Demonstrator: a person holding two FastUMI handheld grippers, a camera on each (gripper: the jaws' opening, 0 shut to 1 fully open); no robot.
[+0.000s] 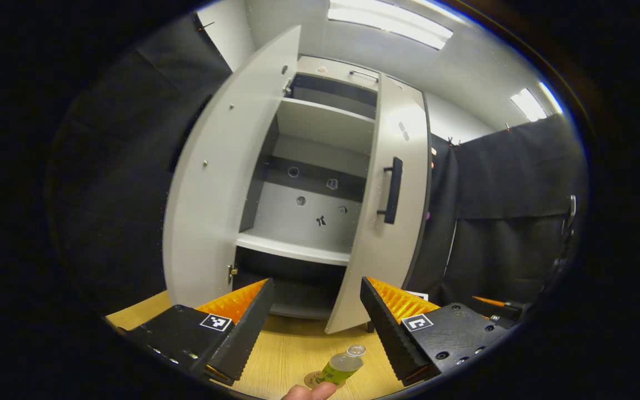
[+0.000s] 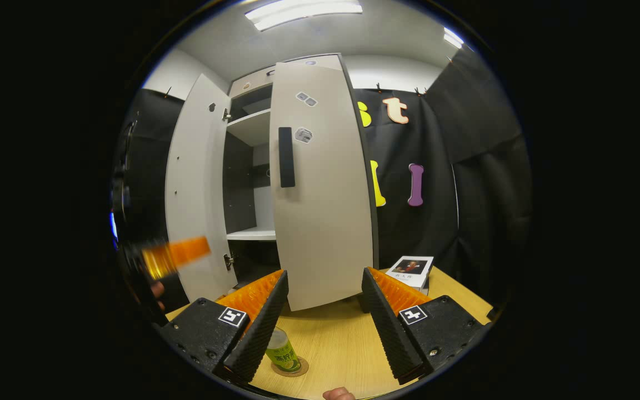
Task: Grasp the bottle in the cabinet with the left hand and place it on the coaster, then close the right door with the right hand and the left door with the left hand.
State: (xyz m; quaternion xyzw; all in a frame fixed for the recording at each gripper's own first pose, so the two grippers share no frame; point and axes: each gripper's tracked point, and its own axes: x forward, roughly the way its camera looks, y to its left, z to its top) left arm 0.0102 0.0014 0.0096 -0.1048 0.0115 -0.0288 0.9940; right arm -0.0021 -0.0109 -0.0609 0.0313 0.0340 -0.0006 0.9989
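Observation:
A small clear bottle (image 1: pixel 342 364) with a green label stands on a round coaster (image 1: pixel 310 381) on the wooden table, just below my left gripper (image 1: pixel 315 286). That gripper is open and holds nothing. The white cabinet's left door (image 1: pixel 220 178) is swung wide open. Its right door (image 1: pixel 386 222), with a black handle (image 1: pixel 392 189), stands across most of its side, a little ajar. In the right gripper view the bottle (image 2: pixel 282 350) and coaster (image 2: pixel 293 368) lie low beside my open, unladen right gripper (image 2: pixel 324 275), which faces the right door (image 2: pixel 320 194). The left gripper (image 2: pixel 175 256) appears blurred at the left.
The cabinet shelves (image 1: pixel 292 247) hold nothing that I can see. A white book (image 2: pixel 411 269) lies on the table (image 2: pixel 342 339) to the right of the cabinet. Black cloth walls close in both sides. A fingertip (image 1: pixel 309 391) shows at the bottom edge.

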